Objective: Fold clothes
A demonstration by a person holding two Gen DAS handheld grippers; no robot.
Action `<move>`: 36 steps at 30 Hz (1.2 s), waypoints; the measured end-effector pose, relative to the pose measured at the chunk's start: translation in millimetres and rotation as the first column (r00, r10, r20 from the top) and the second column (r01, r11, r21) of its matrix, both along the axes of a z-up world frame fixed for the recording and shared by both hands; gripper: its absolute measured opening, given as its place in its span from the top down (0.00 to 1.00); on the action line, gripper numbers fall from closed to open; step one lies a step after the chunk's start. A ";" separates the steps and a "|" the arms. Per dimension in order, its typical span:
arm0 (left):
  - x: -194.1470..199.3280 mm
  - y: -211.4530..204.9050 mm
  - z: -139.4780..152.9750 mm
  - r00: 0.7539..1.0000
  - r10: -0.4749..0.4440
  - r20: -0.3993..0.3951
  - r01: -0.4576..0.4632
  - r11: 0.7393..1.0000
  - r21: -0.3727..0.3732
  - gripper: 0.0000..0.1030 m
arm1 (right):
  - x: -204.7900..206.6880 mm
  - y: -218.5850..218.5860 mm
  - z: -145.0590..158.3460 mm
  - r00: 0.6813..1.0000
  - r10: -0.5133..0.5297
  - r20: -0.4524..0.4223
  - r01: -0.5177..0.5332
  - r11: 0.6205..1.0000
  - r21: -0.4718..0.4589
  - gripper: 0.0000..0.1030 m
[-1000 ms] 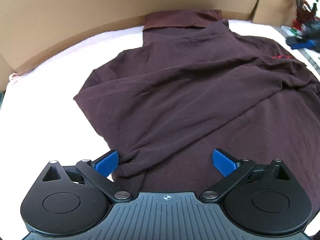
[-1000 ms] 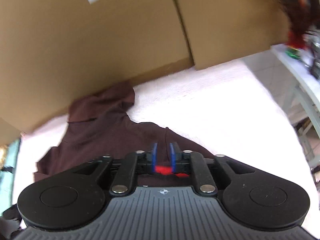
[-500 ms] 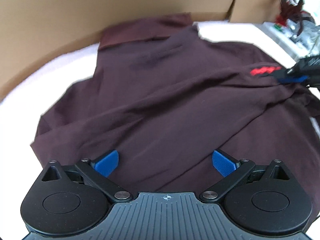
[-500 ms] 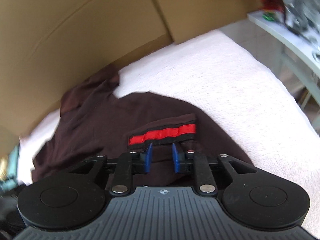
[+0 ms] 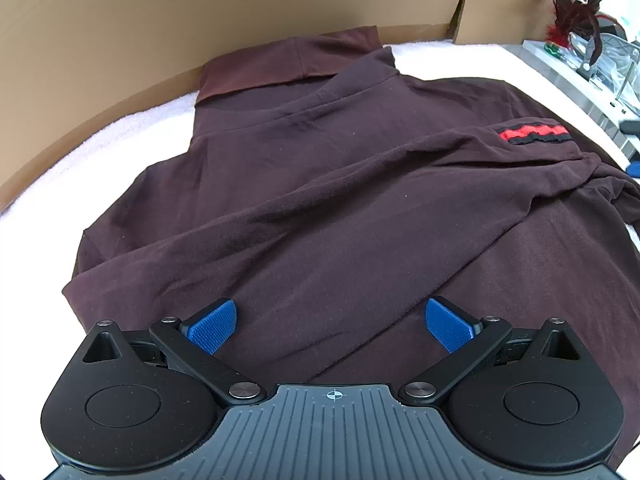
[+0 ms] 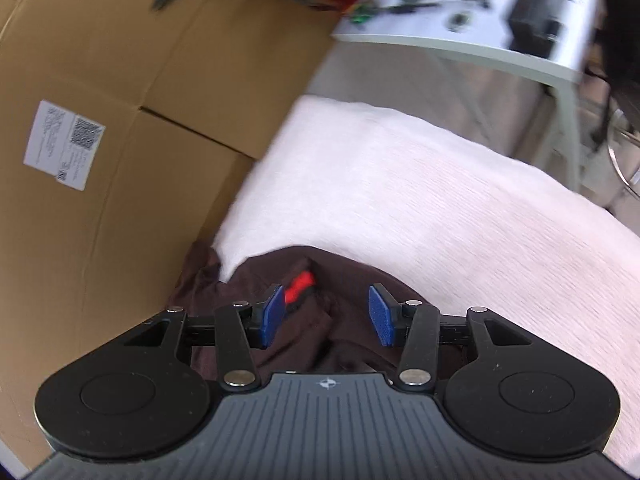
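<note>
Dark maroon polo shirt (image 5: 328,184) lies spread on a white towelling surface (image 5: 132,136), collar (image 5: 288,60) at the far end from the left gripper (image 5: 331,322), against a brown cardboard wall (image 5: 200,8). One sleeve is folded across the body, running diagonally from near the left gripper's left finger up to its far right; the sleeve cuff with red and black stripe (image 5: 534,134) sits at that far right end. Left gripper: released, blue pads (image 5: 212,326) spread wide above the near hem area, nothing pinched between them, cloth lying flat below. Right gripper (image 6: 327,314): jaws have just been opening; now parted, pads (image 6: 272,316) clear of fabric on both sides, so released. The shirt edge and the striped cuff (image 6: 300,282) lie below and just ahead of its left finger, bunched cloth between and under the fingers but not gripped. Beyond the right gripper: bare towelling (image 6: 420,184); cardboard boxes (image 6: 120,80) to its left, one with a white label (image 6: 64,144); a white side table (image 6: 460,48) with blurred clutter at its far right. Right wrist view is motion-blurred.
</note>
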State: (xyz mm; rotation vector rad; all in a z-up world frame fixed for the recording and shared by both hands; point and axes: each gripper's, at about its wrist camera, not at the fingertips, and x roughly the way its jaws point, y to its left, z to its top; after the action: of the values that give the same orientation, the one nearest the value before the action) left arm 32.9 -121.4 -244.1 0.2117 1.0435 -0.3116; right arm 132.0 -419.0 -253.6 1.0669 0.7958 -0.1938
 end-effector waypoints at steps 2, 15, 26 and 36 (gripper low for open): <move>0.2 0.0 -0.1 1.000 0.001 -0.001 -0.001 1.000 0.000 0.00 | -6.7 0.3 -2.5 1.000 -0.021 -0.017 0.021 1.000 0.003 0.49; 1.4 -0.6 0.4 1.000 0.012 -0.004 -0.012 1.000 -0.001 0.00 | -45.7 -20.9 -11.4 0.987 -0.051 -0.152 0.050 0.999 -0.010 0.56; 2.5 0.1 -0.2 1.000 0.019 -0.003 -0.019 1.000 -0.003 0.00 | -21.0 -8.8 4.4 0.990 0.091 -0.104 -0.109 0.978 -0.178 0.99; 2.4 0.2 0.2 1.000 0.021 -0.001 -0.021 1.000 -0.005 0.00 | 24.2 -22.9 61.5 0.994 0.104 0.042 -0.090 0.961 -0.263 0.99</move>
State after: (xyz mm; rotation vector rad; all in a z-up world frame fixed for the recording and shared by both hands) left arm 35.3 -121.2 -244.0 0.1967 1.0453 -0.2955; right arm 156.2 -441.9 -192.1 0.7795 0.7478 -0.1793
